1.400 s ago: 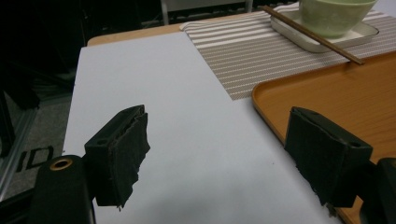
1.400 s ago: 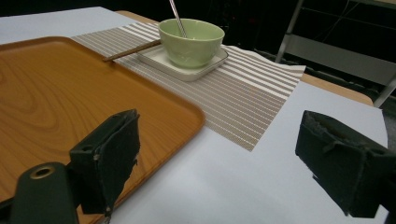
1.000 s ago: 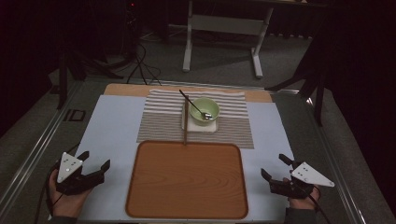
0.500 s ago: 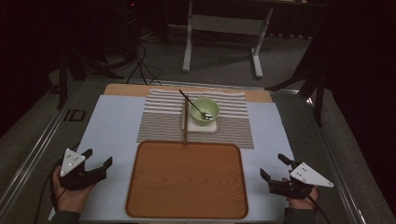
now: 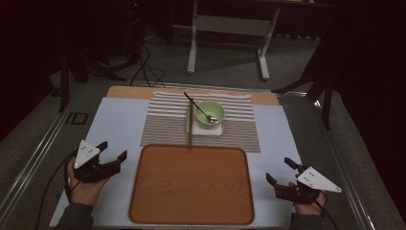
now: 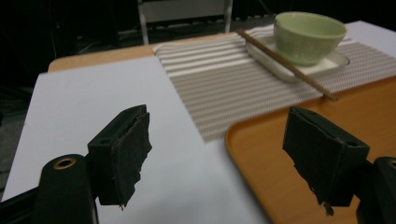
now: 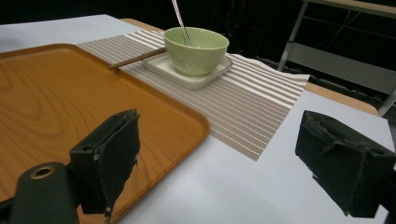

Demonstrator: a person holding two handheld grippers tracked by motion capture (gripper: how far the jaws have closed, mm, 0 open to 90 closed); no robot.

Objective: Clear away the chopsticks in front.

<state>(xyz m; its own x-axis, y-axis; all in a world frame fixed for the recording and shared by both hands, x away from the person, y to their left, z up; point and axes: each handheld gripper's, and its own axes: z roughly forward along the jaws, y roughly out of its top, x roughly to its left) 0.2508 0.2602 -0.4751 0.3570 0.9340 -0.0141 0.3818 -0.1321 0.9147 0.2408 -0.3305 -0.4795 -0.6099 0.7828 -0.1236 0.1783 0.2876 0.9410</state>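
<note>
Both grippers held agape, empty, beside the tray (image 5: 191, 184).
The bowl (image 5: 210, 114) could be tipped if its spoon (image 5: 197, 107), perhaps loosely propped, is knocked.

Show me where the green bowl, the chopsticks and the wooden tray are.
green bowl (image 5: 210, 114): high view, on its rim.
chopsticks (image 5: 190, 125): high view, middle of the shaft.
wooden tray (image 5: 191, 184): high view, bare middle of its floor.

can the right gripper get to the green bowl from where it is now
Probably yes. The right gripper is open and empty beside the wooden tray, and only flat striped mat lies between it and the green bowl. The spoon in the bowl could get in the way of a grasp.
</note>
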